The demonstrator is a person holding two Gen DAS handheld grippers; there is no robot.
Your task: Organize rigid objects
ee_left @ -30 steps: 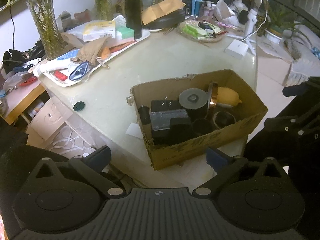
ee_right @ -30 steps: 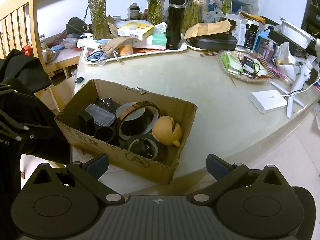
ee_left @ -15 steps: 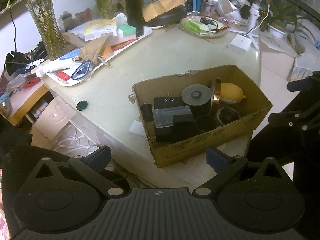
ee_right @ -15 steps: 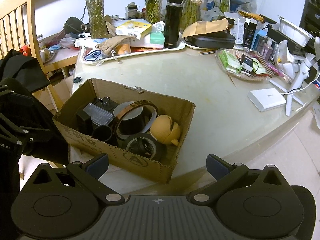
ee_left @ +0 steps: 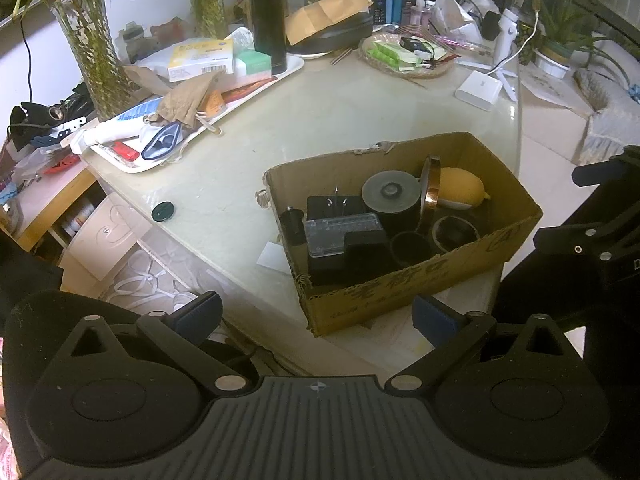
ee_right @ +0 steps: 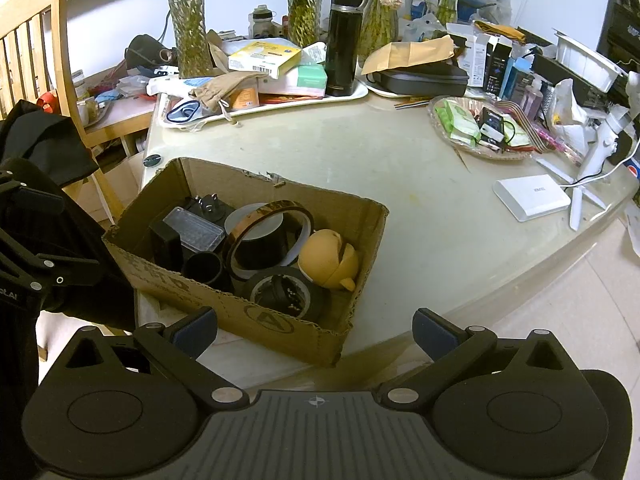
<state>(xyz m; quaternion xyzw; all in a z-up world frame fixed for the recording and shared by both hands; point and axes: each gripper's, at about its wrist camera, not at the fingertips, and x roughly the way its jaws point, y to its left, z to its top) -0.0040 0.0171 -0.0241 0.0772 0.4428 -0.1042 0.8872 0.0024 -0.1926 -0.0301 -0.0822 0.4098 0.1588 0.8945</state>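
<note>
Currently, with the cardboard box (ee_right: pixel 256 320) as your landmark:

1. Cardboard box: it sits at the near edge of the table (ee_right: pixel 360 152), top open. I judge it the collecting point, as the rigid pieces are packed side by side inside it.
2. Amber tape ring (ee_right: pixel 268 236): inside the box, standing on edge and leaning on a black cylinder (ee_left: pixel 390 196), likely propped there because the floor is crowded.
3. Yellow duck-shaped toy (ee_right: pixel 328 258): inside the box, at its right end as your right camera sees it, just beside the ring.
4. Black tape roll (ee_right: pixel 286 292): inside the box, lying flat by the near wall.
5. Clear plastic case (ee_left: pixel 342 232): inside the box, resting on black blocks at the opposite end.
6. Small dark cap (ee_left: pixel 162 211): outside the box, alone on the table near the edge.
7. Left gripper (ee_left: pixel 316 314): its jaws stand wide apart; it holds nothing and hangs short of the box's near wall, touching nothing.
8. Right gripper (ee_right: pixel 316 330): likewise spread wide and empty, before the box's near corner.
9. Stage: this fits either a box just filled or one awaiting emptying.
</note>
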